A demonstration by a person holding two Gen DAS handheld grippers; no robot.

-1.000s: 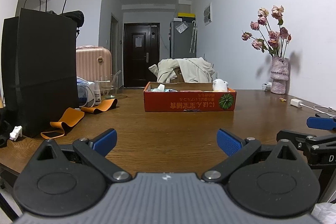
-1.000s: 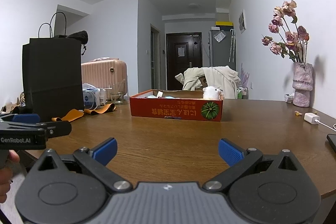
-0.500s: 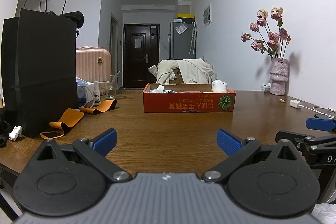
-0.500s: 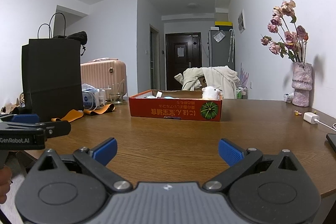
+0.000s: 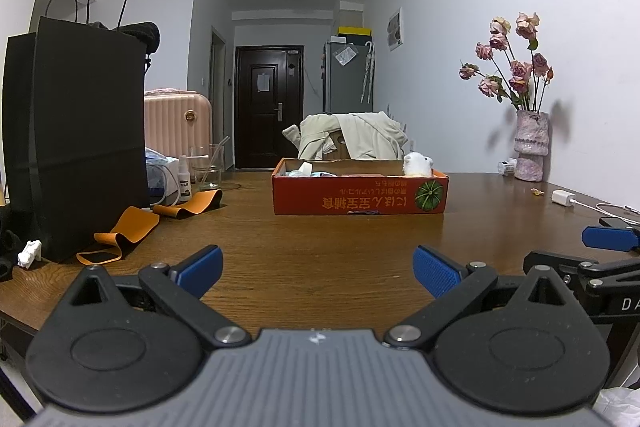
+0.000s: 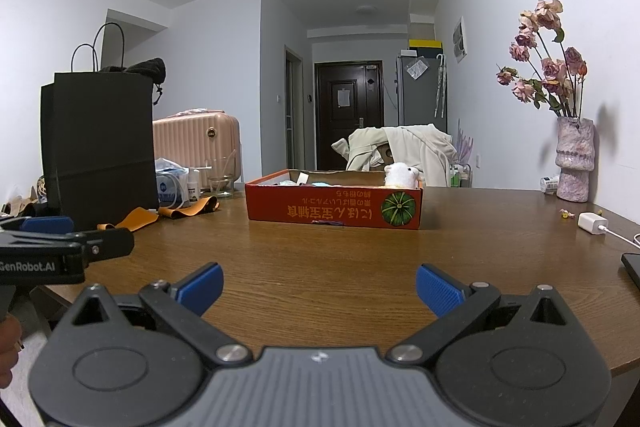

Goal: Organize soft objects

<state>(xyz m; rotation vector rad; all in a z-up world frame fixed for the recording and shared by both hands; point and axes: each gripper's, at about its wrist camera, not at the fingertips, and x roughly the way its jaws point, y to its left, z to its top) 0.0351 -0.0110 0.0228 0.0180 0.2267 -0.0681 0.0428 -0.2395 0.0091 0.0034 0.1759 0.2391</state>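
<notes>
Left wrist view: orange band lies flat on counter at ten o'clock of left tool, nearer it than right tool; both tools released, empty.

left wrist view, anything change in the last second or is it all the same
Almost nothing. The open left gripper and open right gripper still hover over the brown wooden table, both empty. The orange cardboard box and white plush toy stayed put.
</notes>
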